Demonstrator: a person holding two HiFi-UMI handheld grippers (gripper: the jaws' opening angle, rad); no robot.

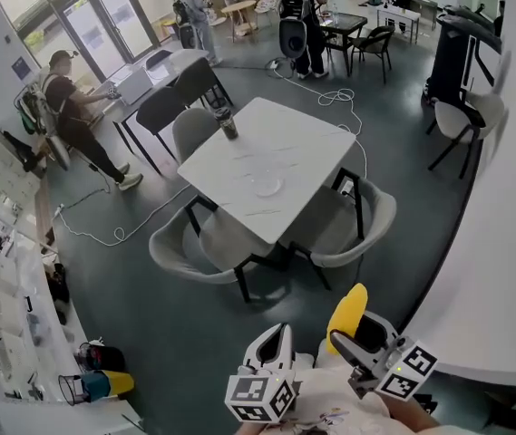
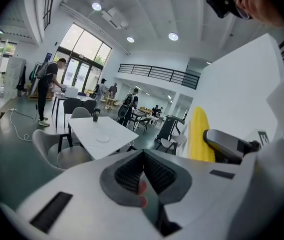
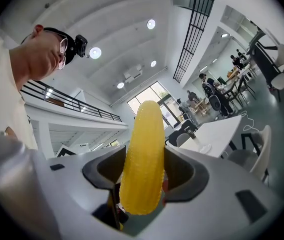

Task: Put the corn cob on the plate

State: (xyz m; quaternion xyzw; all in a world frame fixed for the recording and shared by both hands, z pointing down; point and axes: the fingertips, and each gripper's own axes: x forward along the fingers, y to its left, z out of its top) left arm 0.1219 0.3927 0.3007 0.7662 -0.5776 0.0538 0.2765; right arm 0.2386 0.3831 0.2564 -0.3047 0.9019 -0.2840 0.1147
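Right gripper (image 3: 142,173) clamped on corn cob (image 3: 142,149), left gripper (image 2: 144,171) closed, empty

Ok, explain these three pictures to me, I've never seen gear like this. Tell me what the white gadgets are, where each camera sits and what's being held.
There is no robot here: a person holds a grasping tool in each hand. The wide picture comes from a camera on the person's head, looking down; the left tool and right tool show at the bottom. The other two pictures come from a camera riding on each tool. The right tool grips a yellow corn cob between its jaws. The left tool's jaws are closed on nothing. Further off stands a white table with a clear plate and a dark cup on it.
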